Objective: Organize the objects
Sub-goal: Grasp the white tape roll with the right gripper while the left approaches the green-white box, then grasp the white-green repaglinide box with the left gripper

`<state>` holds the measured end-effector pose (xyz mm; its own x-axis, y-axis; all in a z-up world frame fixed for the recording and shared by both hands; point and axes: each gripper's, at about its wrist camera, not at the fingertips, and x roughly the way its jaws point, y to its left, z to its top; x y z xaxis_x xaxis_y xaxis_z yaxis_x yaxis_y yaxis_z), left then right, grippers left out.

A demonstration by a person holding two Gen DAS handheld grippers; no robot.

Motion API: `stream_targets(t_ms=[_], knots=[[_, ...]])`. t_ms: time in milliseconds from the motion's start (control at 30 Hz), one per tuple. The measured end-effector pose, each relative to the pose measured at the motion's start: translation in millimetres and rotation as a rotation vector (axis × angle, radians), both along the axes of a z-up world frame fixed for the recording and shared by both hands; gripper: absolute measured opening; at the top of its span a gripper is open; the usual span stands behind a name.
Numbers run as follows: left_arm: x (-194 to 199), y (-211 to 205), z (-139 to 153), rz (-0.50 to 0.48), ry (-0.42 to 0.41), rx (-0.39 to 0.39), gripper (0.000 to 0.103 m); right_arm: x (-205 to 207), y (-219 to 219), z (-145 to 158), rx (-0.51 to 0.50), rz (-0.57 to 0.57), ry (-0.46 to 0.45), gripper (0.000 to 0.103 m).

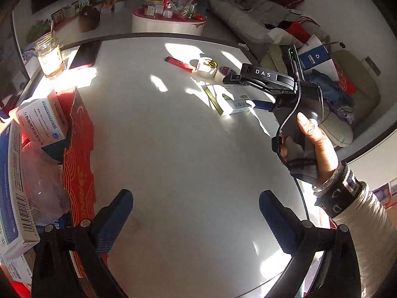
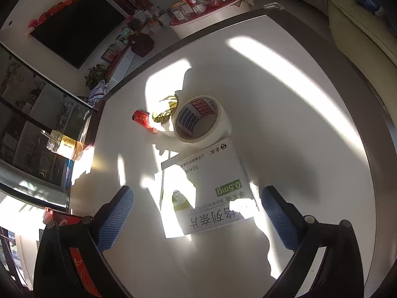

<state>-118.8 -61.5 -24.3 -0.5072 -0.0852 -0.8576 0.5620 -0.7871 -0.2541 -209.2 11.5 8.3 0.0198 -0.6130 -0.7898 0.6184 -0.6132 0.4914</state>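
The white worktop (image 2: pixel 285 124) is cut off at the frame's lower edge, with bare room mid-surface. The red tray (image 1: pixel 79 149) of boxes on its left edge is partly out of view. A medicine box (image 2: pixel 211 186) lies flat between the right tongs (image 2: pixel 198 213), long axis pointing away toward the tape roll (image 2: pixel 201 119); both these and the left tongs (image 1: pixel 196 213) gape wide, empty.

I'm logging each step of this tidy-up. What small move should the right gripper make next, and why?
Probably ease the right gripper forward and down, then close on the white medicine box. Its jaws are open and empty, and the box lies flat on the table right between them.
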Motion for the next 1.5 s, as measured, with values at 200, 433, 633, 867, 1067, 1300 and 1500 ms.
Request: stream_targets(t_ms=[200,433,633,867,1067,1300,1500], knots=[[-8.0,-13.1,-3.9,0.023,-0.003,-0.009,0.103,36.0,13.6,9.8,-0.097,0.158,-0.112,0.102],[-15.7,-10.1,-9.8,0.018,-0.024,0.009,0.103,-27.5,14.7,29.2,0.083,-0.155,0.095,0.097],[-24.9,-17.1,-6.0,-0.013,-0.03,-0.009,0.103,-57.8,-10.0,8.7,0.157,-0.196,0.087,0.065],[-43.7,-34.0,-2.6,0.021,-0.026,0.005,0.103,-53.7,-30.3,17.0,0.101,-0.151,0.113,0.065],[-76.5,-37.4,-8.2,0.028,-0.076,-0.05,0.103,-50.3,-55.4,3.7,0.173,-0.102,0.123,0.032],[-125.4,-33.6,-17.3,-0.049,-0.163,-0.195,0.103,-37.9,-28.7,7.3,0.126,-0.055,0.097,0.008],[-189.6,-16.8,-36.0,-0.317,-0.261,-0.378,0.103,-36.0,61.7,28.3,-0.001,-0.108,0.024,0.008]])
